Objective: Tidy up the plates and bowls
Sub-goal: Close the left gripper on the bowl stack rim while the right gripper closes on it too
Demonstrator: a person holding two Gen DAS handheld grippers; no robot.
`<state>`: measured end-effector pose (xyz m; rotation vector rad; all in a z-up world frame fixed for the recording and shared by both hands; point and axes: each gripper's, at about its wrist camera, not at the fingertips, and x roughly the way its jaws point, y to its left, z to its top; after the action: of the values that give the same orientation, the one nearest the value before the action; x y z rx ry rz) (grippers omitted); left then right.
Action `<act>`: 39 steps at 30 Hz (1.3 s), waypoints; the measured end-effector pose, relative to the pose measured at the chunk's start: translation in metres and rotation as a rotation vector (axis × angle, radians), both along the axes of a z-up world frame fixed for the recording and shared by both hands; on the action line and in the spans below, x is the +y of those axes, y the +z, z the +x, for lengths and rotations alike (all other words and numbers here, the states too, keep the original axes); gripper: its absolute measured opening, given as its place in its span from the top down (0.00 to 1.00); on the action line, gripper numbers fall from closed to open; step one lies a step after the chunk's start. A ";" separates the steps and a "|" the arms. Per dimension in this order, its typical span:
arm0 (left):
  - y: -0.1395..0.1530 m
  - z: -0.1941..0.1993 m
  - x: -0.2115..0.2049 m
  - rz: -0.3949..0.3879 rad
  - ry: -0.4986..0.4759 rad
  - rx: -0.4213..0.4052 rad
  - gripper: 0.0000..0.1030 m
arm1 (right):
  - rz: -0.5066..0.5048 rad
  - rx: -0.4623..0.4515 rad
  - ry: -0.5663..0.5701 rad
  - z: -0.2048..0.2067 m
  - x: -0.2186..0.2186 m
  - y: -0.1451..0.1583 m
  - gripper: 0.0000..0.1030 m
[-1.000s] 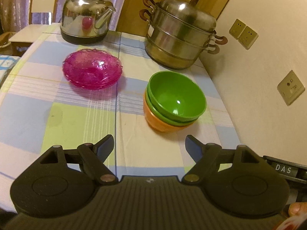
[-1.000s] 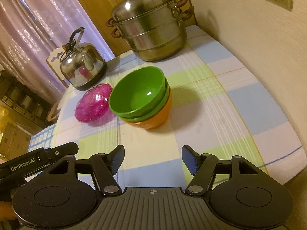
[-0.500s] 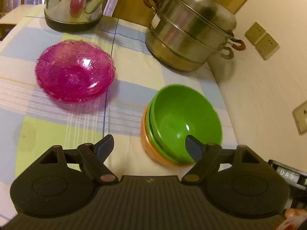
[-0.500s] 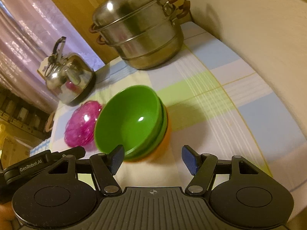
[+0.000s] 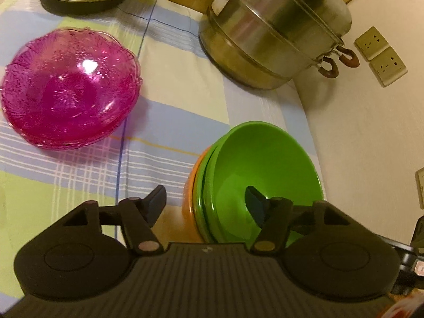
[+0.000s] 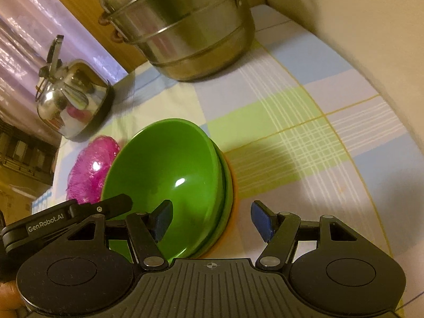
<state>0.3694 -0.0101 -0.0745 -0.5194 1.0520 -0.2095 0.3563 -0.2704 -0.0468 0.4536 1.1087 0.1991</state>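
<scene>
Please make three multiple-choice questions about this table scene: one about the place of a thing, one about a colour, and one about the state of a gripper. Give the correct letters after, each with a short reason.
1. Where does the pink glass dish stack lie in the left wrist view?
A. Left of the bowl stack
B. Inside the steamer pot
C. On top of the kettle

2. What colour is the bottom bowl of the bowl stack?
A. Blue
B. Orange
C. White

3. How do the fingers of the left gripper stand?
A. Shut on a spoon
B. Shut on the kettle
C. Open, one on each side of the bowl rim

Answers:
1 A: the pink dishes rest on the tablecloth, apart from the bowls and to their left.
2 B: an orange edge shows under the two green bowls.
3 C: one fingertip is over the green bowl's inside, the other outside, with a wide gap.
</scene>
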 end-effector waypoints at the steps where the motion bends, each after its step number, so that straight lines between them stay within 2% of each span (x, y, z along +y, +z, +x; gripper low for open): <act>1: -0.001 0.002 -0.001 -0.001 -0.005 0.002 0.47 | -0.003 0.004 -0.002 0.002 0.001 -0.002 0.36; 5: -0.005 0.005 -0.006 0.005 -0.026 0.004 0.55 | -0.010 0.016 -0.002 0.008 0.004 -0.006 0.36; 11: -0.010 0.007 -0.010 0.016 -0.038 0.011 0.61 | -0.021 0.043 0.003 0.014 0.009 -0.014 0.38; 23: -0.014 0.009 -0.011 0.048 -0.050 0.012 0.72 | -0.008 0.094 -0.011 0.018 0.010 -0.027 0.59; 28: -0.013 0.008 -0.013 0.082 -0.058 0.009 0.76 | -0.044 0.092 -0.015 0.016 0.011 -0.027 0.69; 30: -0.012 0.007 -0.016 0.102 -0.065 0.004 0.76 | -0.047 0.091 -0.016 0.016 0.010 -0.027 0.72; 39: -0.011 -0.001 -0.016 0.118 -0.066 0.014 0.77 | -0.044 0.099 -0.016 0.013 0.009 -0.025 0.73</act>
<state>0.3683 -0.0264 -0.0855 -0.3804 1.0891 -0.2009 0.3695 -0.2611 -0.0723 0.4368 1.2036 0.1394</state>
